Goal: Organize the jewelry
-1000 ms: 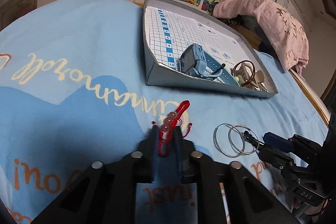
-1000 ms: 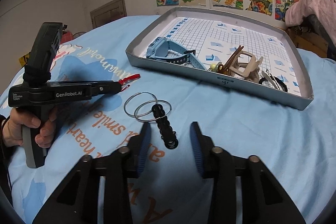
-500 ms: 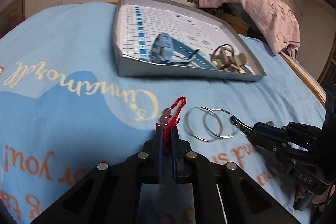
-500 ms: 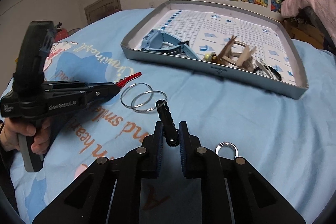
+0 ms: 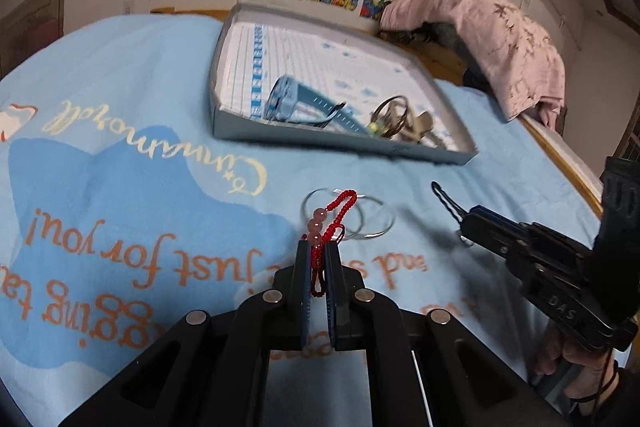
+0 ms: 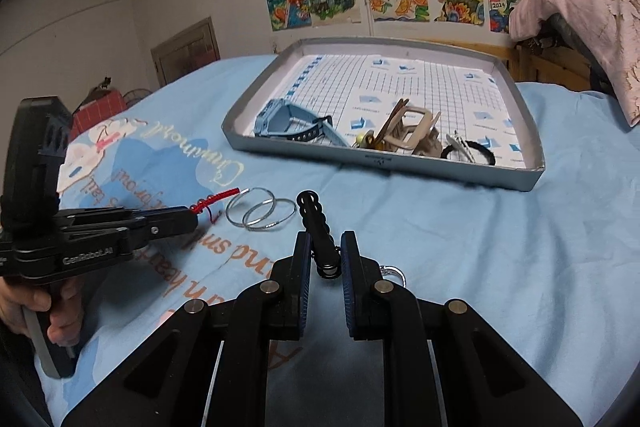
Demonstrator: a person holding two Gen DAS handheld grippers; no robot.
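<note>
step: pick-up done on both sides, carry to tray (image 6: 384, 163) judged next.
left claw (image 5: 318, 259): pinching red cord bracelet (image 5: 332, 215), beads and loop sticking out ahead of the pads, clear of the bed (image 5: 120, 131).
right claw (image 6: 325, 259): pinching black beaded bracelet (image 6: 314, 219) by its near end, the rest pointing up toward the tray.
next move calls for: lift over the tray's near wall, release on bare grid floor.
left on bed: two hoops (image 6: 260, 213), overlapping, between the claws; a small ring (image 6: 394, 273) just beside the right claw.
in tray: blue watch (image 6: 288, 123), hair clips (image 6: 408, 131), black hair tie (image 6: 476, 151), crowded against the near wall; drop beyond them.
</note>
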